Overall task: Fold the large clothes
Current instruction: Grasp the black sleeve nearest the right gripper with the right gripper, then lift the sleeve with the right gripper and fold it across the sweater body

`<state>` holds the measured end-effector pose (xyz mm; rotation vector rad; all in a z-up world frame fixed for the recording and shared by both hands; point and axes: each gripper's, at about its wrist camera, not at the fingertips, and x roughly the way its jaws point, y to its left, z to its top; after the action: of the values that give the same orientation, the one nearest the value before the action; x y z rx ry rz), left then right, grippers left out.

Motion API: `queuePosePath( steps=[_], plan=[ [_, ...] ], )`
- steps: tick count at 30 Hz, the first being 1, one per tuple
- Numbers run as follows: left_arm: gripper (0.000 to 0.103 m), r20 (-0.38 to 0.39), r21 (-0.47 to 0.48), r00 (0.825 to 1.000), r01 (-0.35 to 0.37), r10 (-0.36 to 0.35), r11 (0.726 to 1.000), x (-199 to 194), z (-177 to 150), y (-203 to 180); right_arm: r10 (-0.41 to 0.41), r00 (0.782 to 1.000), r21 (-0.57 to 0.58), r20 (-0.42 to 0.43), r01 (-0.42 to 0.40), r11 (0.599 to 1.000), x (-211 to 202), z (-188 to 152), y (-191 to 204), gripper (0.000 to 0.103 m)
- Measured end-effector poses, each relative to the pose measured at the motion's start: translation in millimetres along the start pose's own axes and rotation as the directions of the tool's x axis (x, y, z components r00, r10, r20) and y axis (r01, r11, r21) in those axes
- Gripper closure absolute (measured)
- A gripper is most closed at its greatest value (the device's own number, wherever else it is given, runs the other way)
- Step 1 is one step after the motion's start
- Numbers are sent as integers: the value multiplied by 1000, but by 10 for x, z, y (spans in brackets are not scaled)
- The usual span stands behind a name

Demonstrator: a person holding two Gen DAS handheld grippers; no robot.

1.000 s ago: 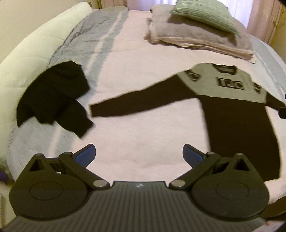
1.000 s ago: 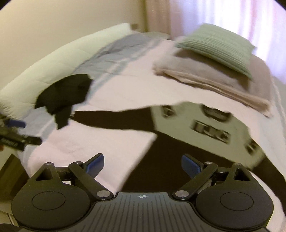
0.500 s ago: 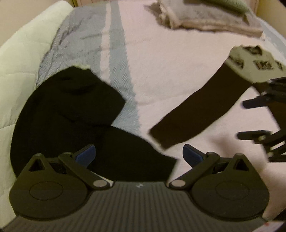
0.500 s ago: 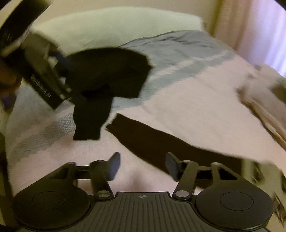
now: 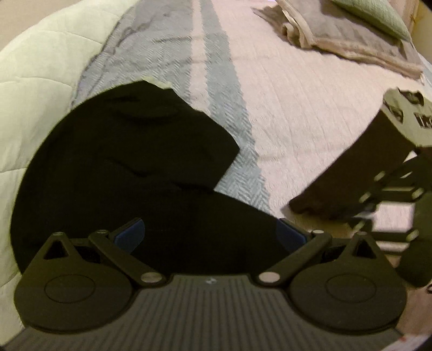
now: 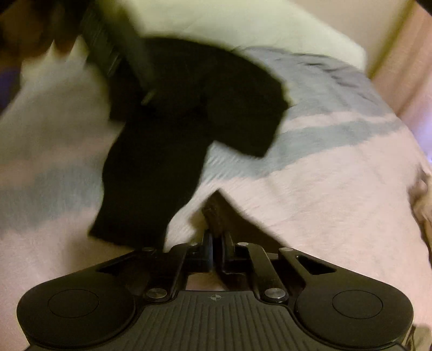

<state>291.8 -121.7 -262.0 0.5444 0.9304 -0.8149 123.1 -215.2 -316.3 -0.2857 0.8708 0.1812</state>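
The left tongs (image 5: 210, 235) stand wide apart, released, their blue-padded fingertips (image 5: 129, 233) hovering low over the near edge of a crumpled black garment (image 5: 129, 172), which lies in a heap on the left part of the bed. Whether the pads touch the cloth cannot be told.

To the right, the dark sleeve (image 5: 348, 175) of a sweater (image 5: 405, 113) with a grey yoke stretches across the pink quilted bedspread (image 5: 297, 94) towards the near side. The right tongs (image 6: 216, 249) are clenched on the cuff end of that sleeve (image 6: 216, 213), with the fingers pressed together around a fold of dark cloth; in the left wrist view this tool (image 5: 388, 194) shows as a blurred black frame at the sleeve's near end.

In the right wrist view, the black garment (image 6: 189, 129) lies just beyond and to the left of the pinched cuff, one limb of it trailing towards the tongs; the two pieces are near each other but apart. A blurred hand (image 6: 40, 29) with the other tool crosses the far left corner over that heap.

A grey-blue striped band (image 5: 167, 54) runs along the bedspread under the black heap, with a pale quilted duvet (image 5: 40, 67) at the far left. On the far right lies a folded beige blanket (image 5: 337, 35) bearing a green pillow (image 5: 378, 13).
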Motion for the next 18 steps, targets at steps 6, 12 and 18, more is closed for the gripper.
queuePosePath(
  steps=[6,12,18],
  plan=[
    [1,50,-51,999,0,3,999,-201,185,-229,-163,969,453,186,63,889,-956,0,-1198,101],
    [1,87,31,992,86,-88,996,-220,448,-1178,-440,855,724,274,118,680,-2270,-749,-2533,101],
    [1,99,111,979,165,-176,980,-236,734,-2538,-682,719,890,132,217,401,-3444,-2376,-3416,101]
  ],
)
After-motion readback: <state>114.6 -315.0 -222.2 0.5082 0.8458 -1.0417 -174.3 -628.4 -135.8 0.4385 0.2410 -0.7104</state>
